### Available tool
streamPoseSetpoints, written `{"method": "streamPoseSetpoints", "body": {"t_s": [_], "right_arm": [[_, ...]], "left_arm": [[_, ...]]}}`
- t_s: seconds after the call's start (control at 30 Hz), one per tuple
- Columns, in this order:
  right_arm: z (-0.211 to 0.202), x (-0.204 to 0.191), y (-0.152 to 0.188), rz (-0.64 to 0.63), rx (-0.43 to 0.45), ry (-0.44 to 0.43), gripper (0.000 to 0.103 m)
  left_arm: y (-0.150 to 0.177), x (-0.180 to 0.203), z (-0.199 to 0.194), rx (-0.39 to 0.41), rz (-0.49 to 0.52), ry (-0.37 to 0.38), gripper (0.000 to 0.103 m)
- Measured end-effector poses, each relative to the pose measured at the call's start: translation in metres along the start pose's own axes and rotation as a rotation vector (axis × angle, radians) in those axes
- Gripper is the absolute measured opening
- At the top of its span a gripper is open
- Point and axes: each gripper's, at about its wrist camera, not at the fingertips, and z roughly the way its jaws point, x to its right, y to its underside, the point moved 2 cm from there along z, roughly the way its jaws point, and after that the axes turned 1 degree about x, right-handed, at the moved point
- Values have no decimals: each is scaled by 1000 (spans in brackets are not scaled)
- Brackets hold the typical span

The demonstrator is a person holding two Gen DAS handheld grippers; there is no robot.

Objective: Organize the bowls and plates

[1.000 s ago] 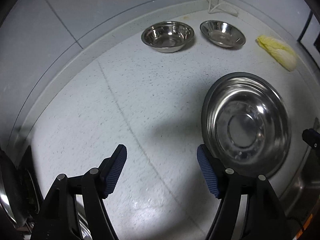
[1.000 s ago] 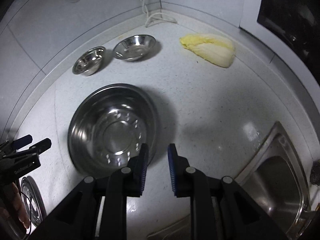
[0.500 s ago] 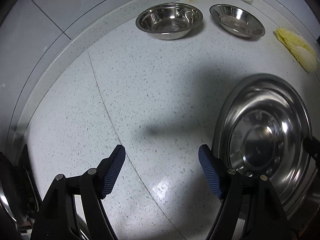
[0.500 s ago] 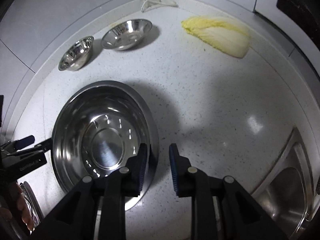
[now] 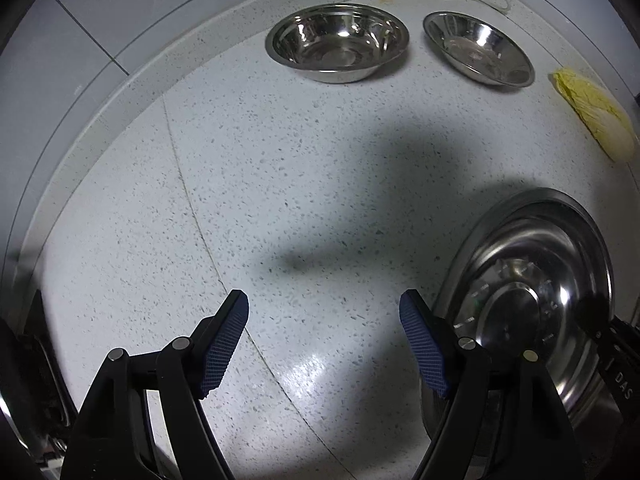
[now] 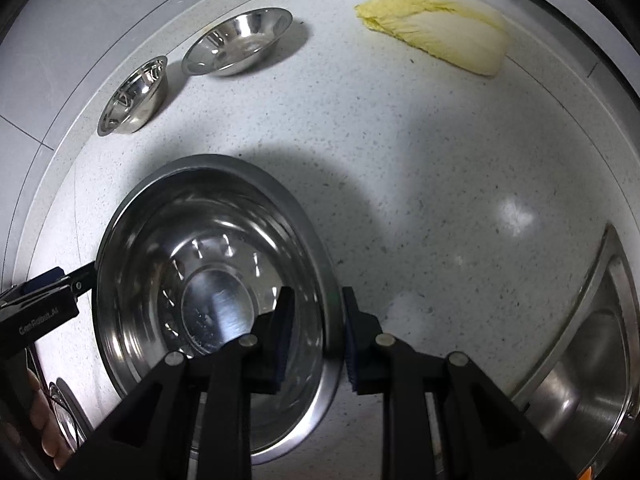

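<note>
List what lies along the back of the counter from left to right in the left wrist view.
Deep steel bowl → shallow steel bowl → cabbage.

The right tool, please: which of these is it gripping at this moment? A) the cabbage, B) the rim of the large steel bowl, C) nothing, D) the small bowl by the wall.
B: the right tool has one finger inside and one outside the large steel bowl, closed across its rim.
</note>
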Motion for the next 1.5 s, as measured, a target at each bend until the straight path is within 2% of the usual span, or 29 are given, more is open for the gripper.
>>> {"method": "streamPoseSetpoints", "body": {"t_s": [0.33,0.6,0.83,1.0,1.07,1.3,1.37,1.43,1.47,1.5], "right_arm": [[1,3,2,28,8,21,24],[-1,6,4,35,7,21,24],[-1,9,4,44,10,7,24],[-3,10,5,41,11,-10,23],[-2,10,5,40,11,-16,24],[-1,8,4,23,11,-20,24],[-1,8,3,14,12,-17,23],[-2,6,3,3,15,-26,20],[-1,4,3,-8,13,-33,18],[-2,1,4,-21,16,-27,17]], "left_arm": [[-4,17,-7,15,38,-26,70],[-8,14,-10,-2,27,36,70],[-6,12,-15,-11,15,46,70],[-6,5,-36,10,-52,191,72],[-7,7,-36,17,-43,184,72],[4,22,-7,-65,-26,184,71],[7,27,-2,-68,-8,183,57],[10,34,6,-104,19,212,13],[13,38,8,-121,27,209,13],[15,39,8,-107,29,192,13]]}}
